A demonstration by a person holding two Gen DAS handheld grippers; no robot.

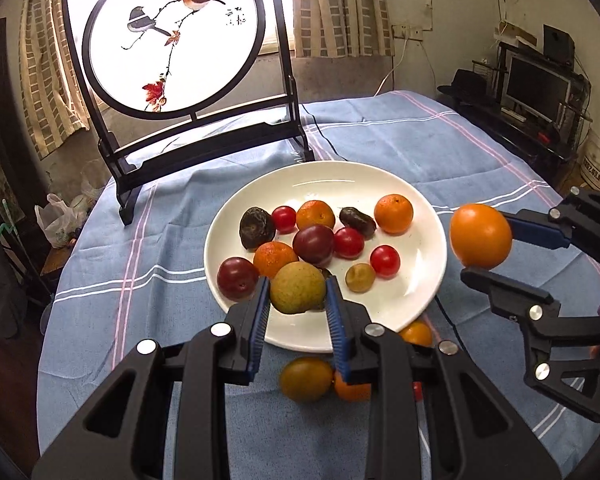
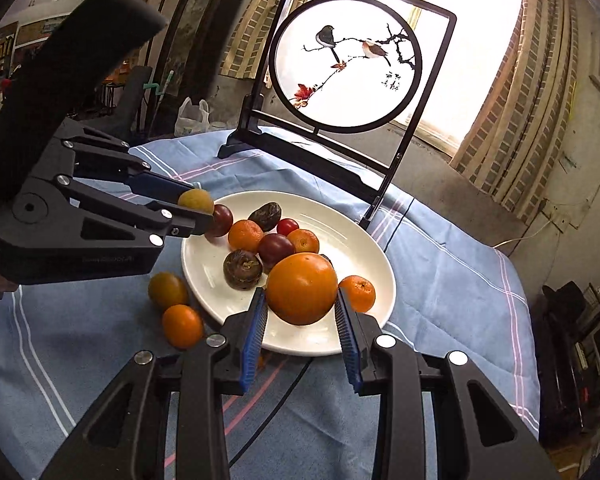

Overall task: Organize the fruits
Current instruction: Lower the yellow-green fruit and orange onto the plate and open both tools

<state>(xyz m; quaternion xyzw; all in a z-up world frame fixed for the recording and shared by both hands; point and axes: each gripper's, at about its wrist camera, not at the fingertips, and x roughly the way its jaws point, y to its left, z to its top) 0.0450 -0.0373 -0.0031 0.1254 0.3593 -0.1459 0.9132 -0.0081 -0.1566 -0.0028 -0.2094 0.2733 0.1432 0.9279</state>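
A white plate [image 1: 412, 304] holds several fruits: mandarins, plums, cherry tomatoes and dark wrinkled fruits. My left gripper [image 1: 298, 286] is shut on a yellow-green fruit [image 1: 297, 287] above the plate's near rim; it also shows in the right wrist view [image 2: 196, 200]. My right gripper [image 2: 301, 294] is shut on a large orange [image 2: 302, 288] above the plate's [image 2: 204, 280] near side; in the left wrist view the orange [image 1: 481, 235] hangs just right of the plate. A greenish-yellow fruit [image 1: 306, 378] and a mandarin [image 1: 350, 390] lie on the cloth before the plate.
A blue striped tablecloth [image 1: 440, 140] covers the round table. A black-framed bird-painting screen [image 1: 172, 36] stands behind the plate. Another mandarin [image 1: 416, 333] lies by the plate's near right rim. A black cable [image 1: 328, 136] runs across the cloth. A monitor [image 1: 538, 88] stands far right.
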